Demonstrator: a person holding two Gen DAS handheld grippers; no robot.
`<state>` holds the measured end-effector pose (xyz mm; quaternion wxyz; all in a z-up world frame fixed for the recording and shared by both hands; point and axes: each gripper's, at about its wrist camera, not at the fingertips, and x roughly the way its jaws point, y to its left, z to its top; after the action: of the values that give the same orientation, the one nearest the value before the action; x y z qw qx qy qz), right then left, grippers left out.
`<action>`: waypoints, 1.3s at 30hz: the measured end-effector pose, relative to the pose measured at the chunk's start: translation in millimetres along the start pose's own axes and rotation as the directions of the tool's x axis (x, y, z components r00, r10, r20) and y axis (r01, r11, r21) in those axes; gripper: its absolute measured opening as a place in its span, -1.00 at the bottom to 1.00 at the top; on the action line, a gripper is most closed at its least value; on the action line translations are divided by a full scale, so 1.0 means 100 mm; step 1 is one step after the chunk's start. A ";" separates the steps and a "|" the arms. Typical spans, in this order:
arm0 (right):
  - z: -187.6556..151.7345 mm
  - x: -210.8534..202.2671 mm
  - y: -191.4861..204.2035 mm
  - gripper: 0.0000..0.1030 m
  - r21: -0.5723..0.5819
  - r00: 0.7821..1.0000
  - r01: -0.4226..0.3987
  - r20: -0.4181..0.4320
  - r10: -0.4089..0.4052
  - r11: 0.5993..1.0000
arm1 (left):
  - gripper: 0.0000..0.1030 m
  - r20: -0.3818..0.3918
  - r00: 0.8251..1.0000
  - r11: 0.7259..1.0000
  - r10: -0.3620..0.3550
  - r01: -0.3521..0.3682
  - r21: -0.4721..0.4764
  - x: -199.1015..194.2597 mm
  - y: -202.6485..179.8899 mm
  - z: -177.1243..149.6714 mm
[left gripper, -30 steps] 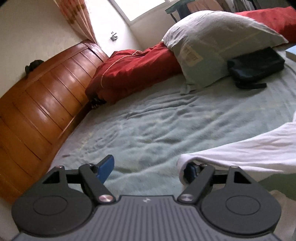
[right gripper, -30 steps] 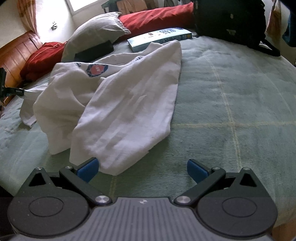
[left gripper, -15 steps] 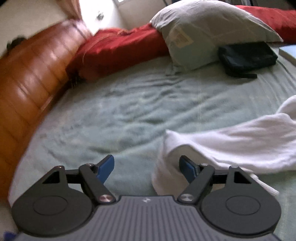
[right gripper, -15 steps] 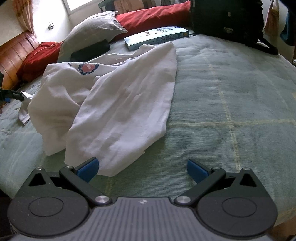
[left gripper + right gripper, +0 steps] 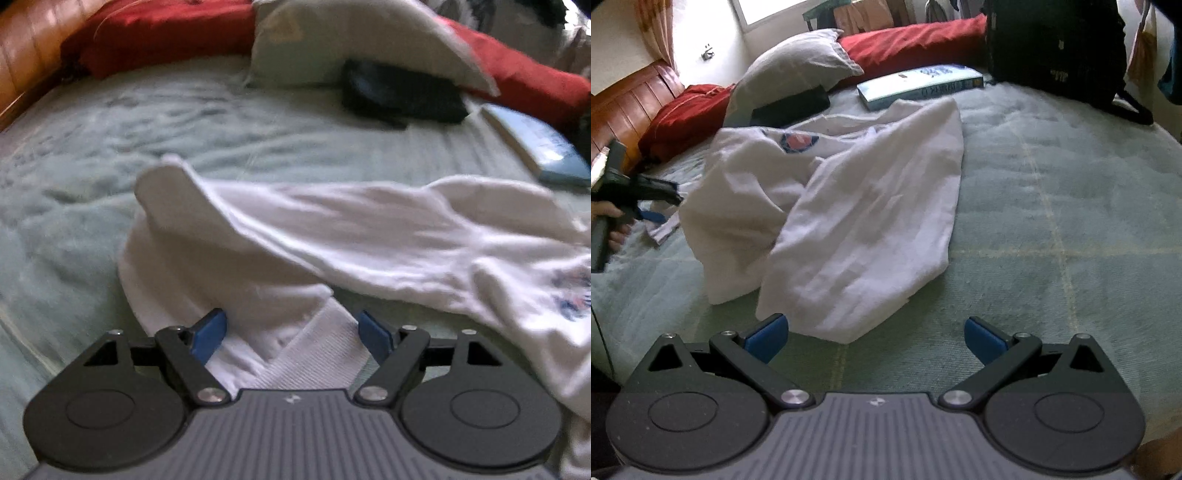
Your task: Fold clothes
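Left wrist view looks close over one end of the white garment (image 5: pixel 332 229), a ribbed sleeve cuff (image 5: pixel 317 354) lying between the left gripper (image 5: pixel 293 334) fingers; those fingers have just been opening and stand wide, their blue pads clear of the cloth on both sides. Only this view shows that cuff in detail. Right wrist view takes in the whole garment (image 5: pixel 842 206) crumpled on the green bed cover (image 5: pixel 1052 221), its long axis running from the near hem, just ahead of the right gripper (image 5: pixel 875 338), back toward the grey pillow (image 5: pixel 790 74) and the blue book (image 5: pixel 919 83). A red and blue emblem (image 5: pixel 798 141) faces up. Right fingers are spread wide over bare cover, holding nothing. At the far left a hand (image 5: pixel 613 221) holds the other tool beside the sleeve.
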<state>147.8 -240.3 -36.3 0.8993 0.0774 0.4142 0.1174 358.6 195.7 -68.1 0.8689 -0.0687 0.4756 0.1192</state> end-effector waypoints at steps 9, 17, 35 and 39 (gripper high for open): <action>-0.04 0.04 -0.02 1.00 0.012 1.000 0.008 -0.014 -0.008 1.000 | 0.69 0.038 0.990 0.989 0.133 -0.135 0.054 -0.03 0.09 -0.03; -0.04 0.02 -0.09 1.00 0.032 1.000 0.018 -0.009 -0.018 0.999 | 0.69 0.074 0.930 0.925 0.359 -0.366 0.103 -0.10 0.59 0.00; -0.07 -0.06 0.01 1.00 0.013 1.000 -0.002 0.003 0.002 1.000 | 0.65 0.049 0.939 0.933 0.341 -0.344 0.103 -0.46 1.09 -0.27; -0.09 -0.10 0.01 1.00 0.014 1.000 -0.009 0.007 0.009 1.000 | 0.65 0.059 0.963 0.953 0.265 -0.270 0.134 -0.65 0.94 -0.43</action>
<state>134.8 -241.9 -34.6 0.8997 0.0859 0.4114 0.1184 264.4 267.1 -37.4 0.8569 0.0603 0.4699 0.2031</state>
